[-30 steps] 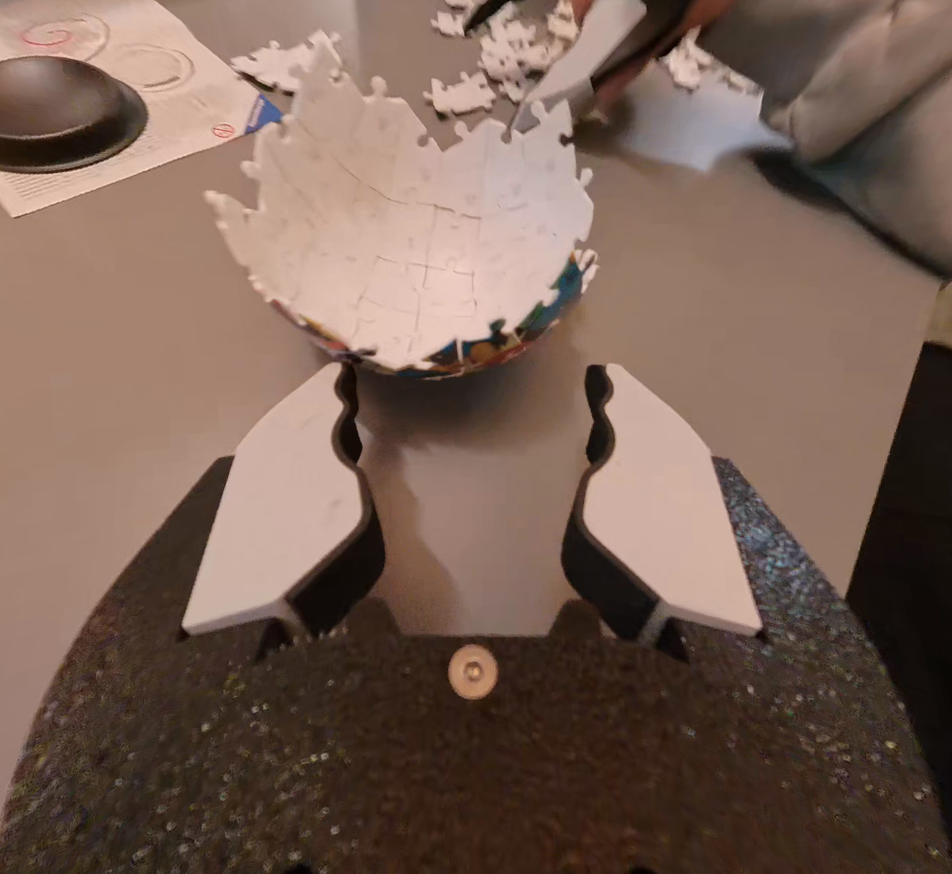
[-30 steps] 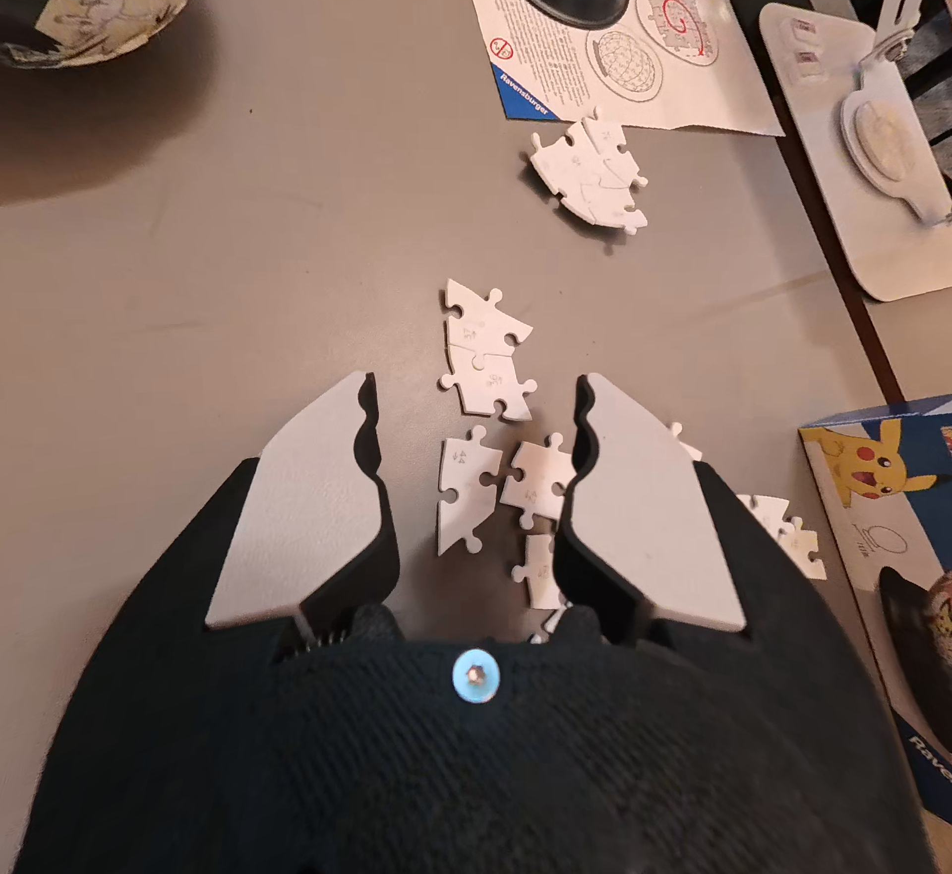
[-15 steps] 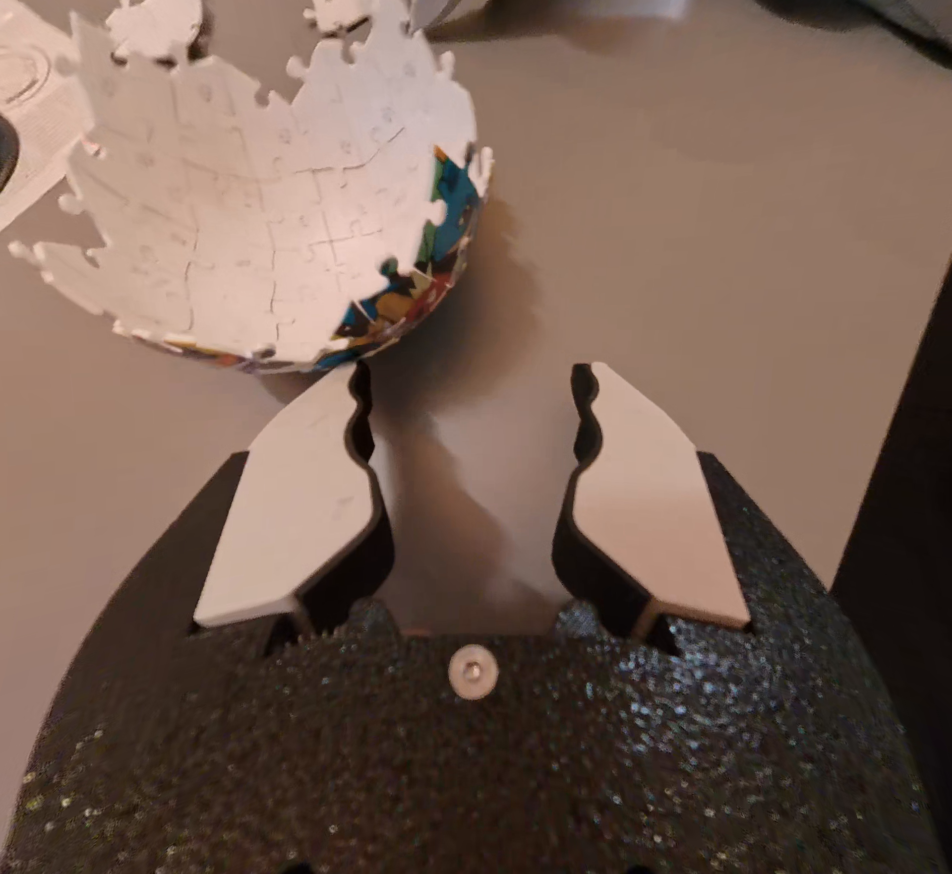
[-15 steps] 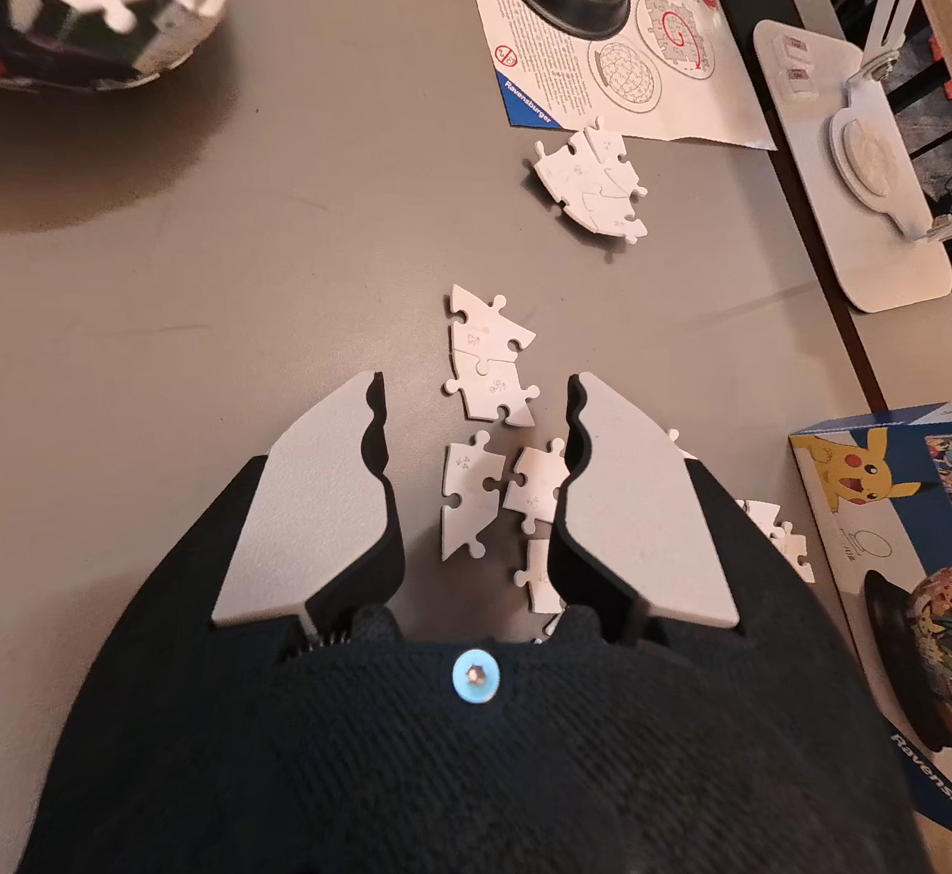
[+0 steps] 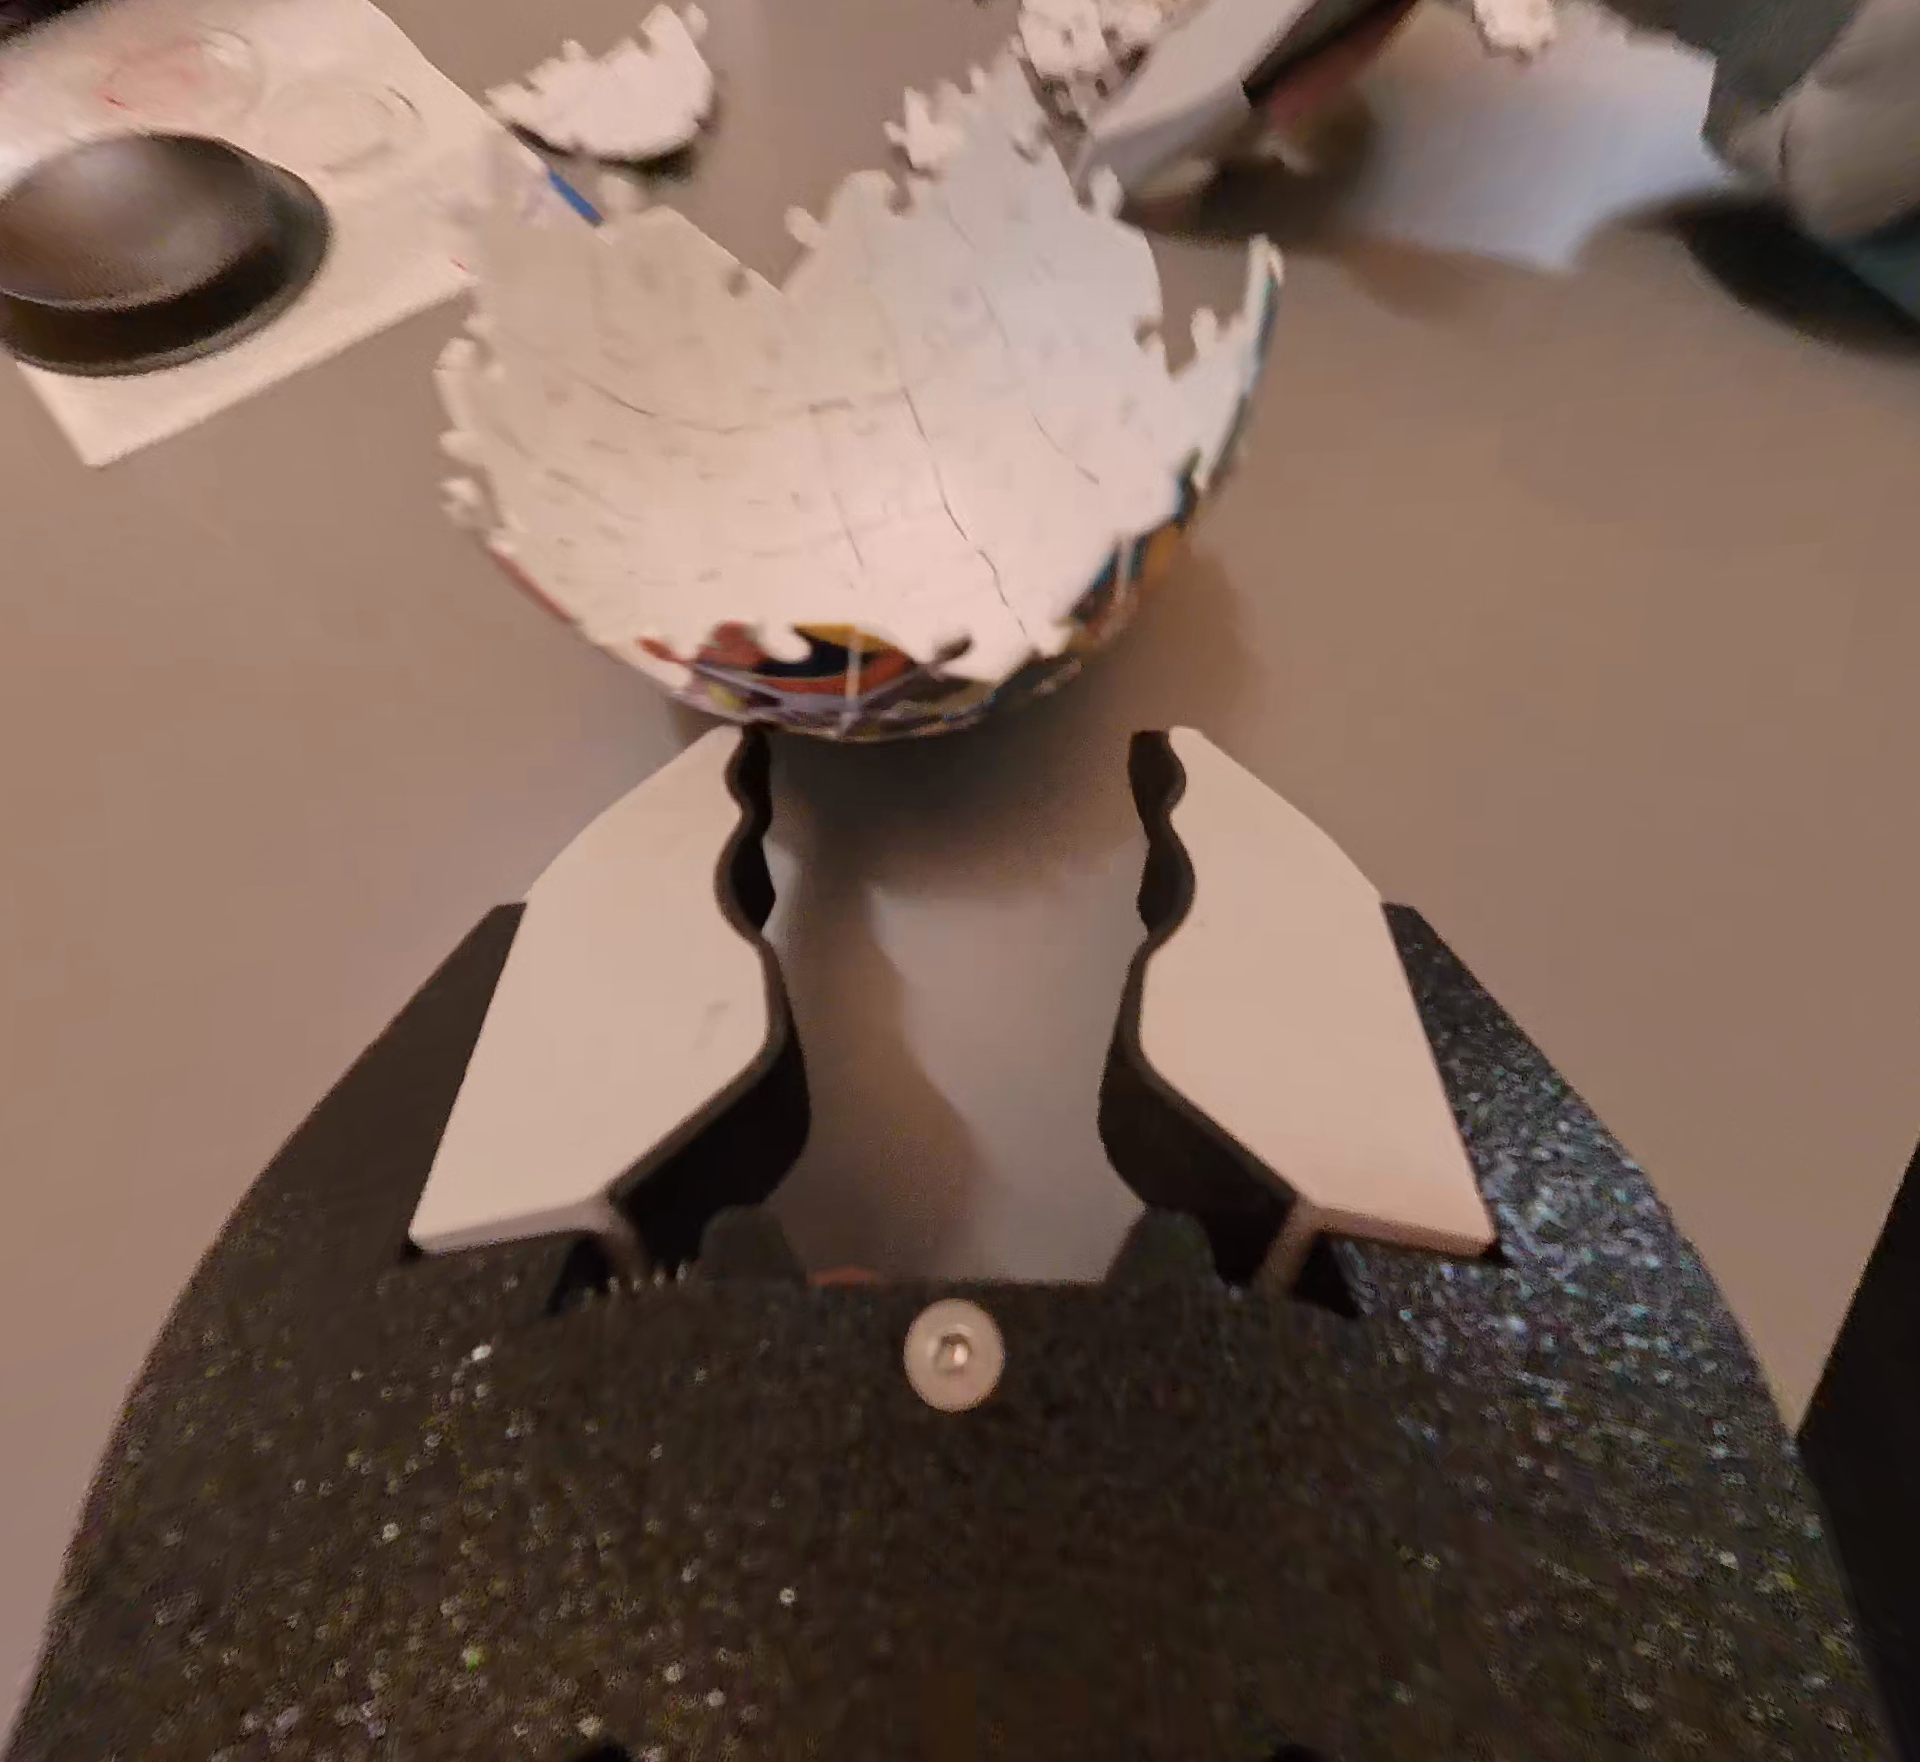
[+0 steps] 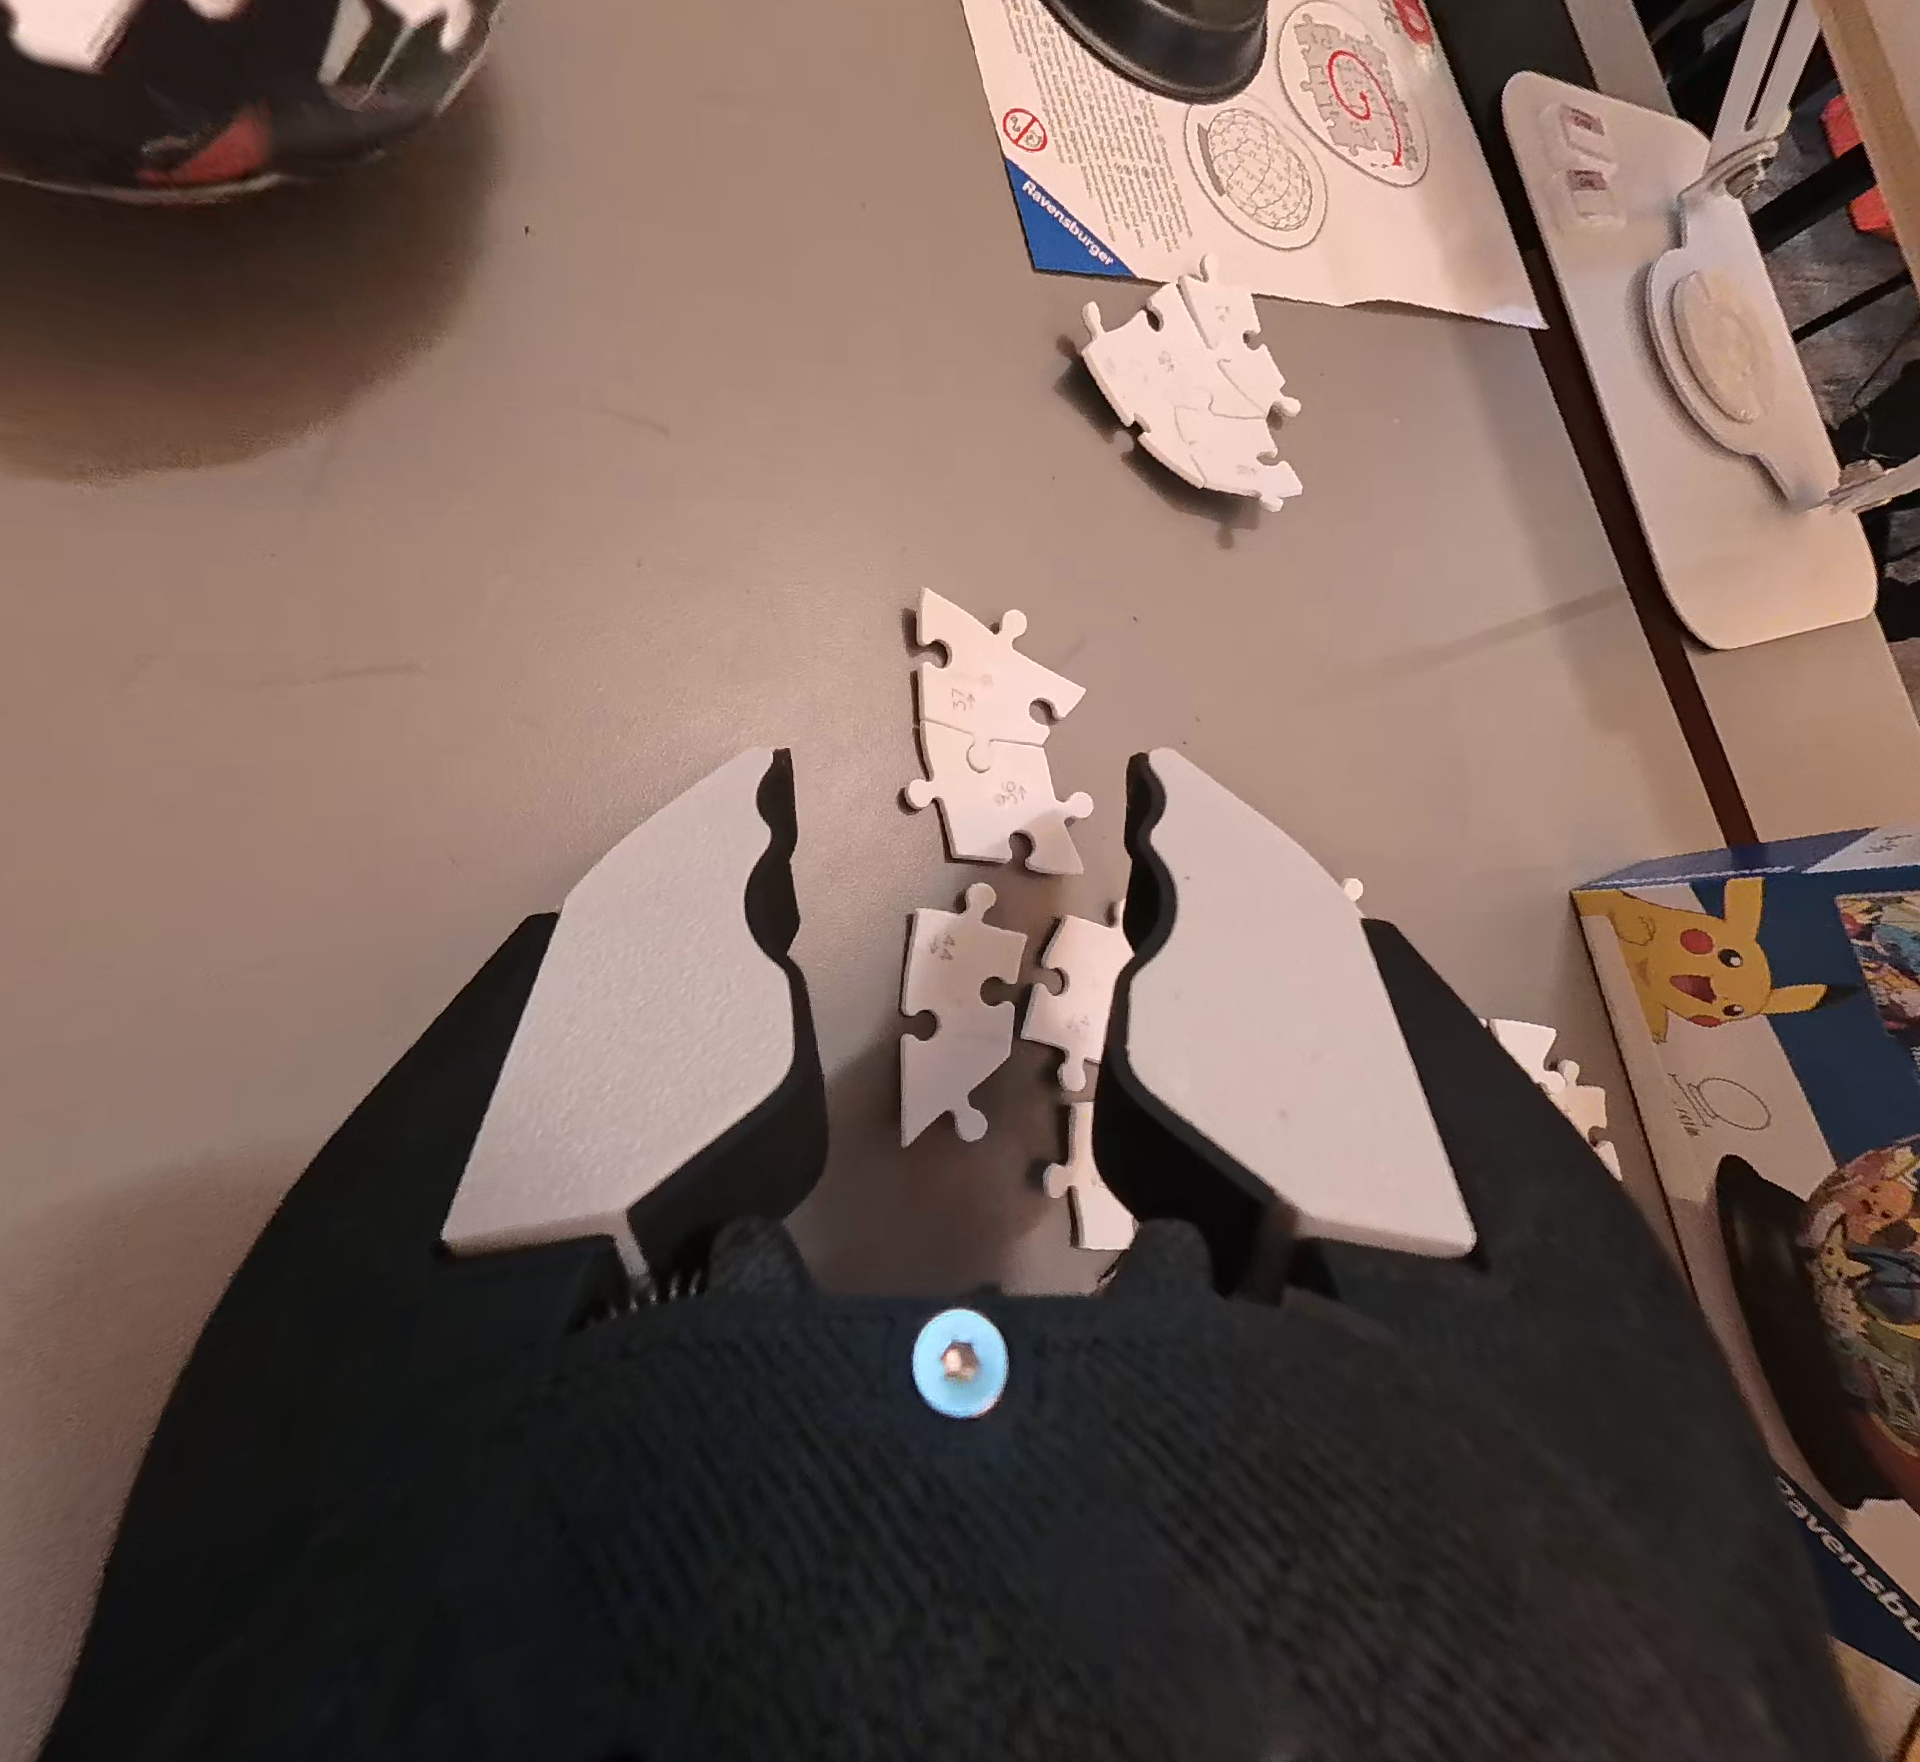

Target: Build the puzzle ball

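Grey and bare for the most part, the bench (image 6: pixel 520 673) carries everything, and the half-built puzzle ball (image 5: pixel 831 465) serves as the landmark. Left of the ball in the left wrist view lies a white instruction sheet (image 5: pixel 312 185) with one black dome-shaped stand (image 5: pixel 145 258) on it; beyond the ball rests one small curved cluster of joined pieces (image 5: pixel 613 97), and to the ball's right, farther back, loose white pieces are scattered where the right gripper (image 5: pixel 1226 71) reaches in. The ball itself sits on the bench as an open shell, white inside, printed outside, its jagged rim upward, just ahead of the left gripper (image 5: pixel 945 756), whose jaws stand apart and empty. In the right wrist view the ball is at the far upper left, well apart from the right gripper (image 6: pixel 961 777), whose jaws are likewise spread and hold nothing, hanging over the loose pieces: one joined pair (image 6: pixel 987 746) near the tips, one single piece (image 6: pixel 951 1016) between the fingers, and at least three more partly hidden by the right finger. One printed box (image 6: pixel 1787 1089) stands at the right edge. The shell is probably light, thin and stiff, yet likely to pop apart at its seams if squeezed, so it seems best steadied low on the closed curve, not by the toothed rim; the flat pieces look slippery against the bench and are probably best pinched by their edges.
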Demonstrator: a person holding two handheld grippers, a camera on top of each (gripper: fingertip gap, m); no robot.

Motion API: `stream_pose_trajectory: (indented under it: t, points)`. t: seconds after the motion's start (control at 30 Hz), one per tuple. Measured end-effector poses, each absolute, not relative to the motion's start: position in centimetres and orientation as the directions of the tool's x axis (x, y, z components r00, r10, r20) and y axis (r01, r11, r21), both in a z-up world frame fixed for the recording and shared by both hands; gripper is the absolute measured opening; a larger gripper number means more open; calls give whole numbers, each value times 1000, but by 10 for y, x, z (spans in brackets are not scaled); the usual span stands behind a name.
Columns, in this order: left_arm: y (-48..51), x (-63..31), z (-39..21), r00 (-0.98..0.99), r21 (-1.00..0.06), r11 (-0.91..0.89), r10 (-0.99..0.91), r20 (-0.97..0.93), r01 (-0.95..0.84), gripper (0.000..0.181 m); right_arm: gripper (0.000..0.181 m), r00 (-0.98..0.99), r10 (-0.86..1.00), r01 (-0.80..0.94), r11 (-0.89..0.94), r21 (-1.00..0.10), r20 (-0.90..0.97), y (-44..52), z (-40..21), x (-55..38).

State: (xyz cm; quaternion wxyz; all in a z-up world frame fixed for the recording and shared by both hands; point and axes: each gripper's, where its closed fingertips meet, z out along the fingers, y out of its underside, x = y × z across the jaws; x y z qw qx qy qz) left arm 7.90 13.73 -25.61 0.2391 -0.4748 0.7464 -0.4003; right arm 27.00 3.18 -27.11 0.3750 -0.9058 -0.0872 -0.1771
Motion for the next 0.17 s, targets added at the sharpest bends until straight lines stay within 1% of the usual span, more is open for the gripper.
stream_pose_trajectory:
  t: [0.03, 0.17]
  points:
    - [140, 82, -251, -415, -846, 195, -909, 34, -496, 67, 61, 921, 26, 294, -704, -647, 390, 32, -271, 270]
    - [146, 89, -236, -379, -893, 91, -921, 94, -441, 64, 58, 914, 30, 307, -706, -639, 405, 34, -271, 268]
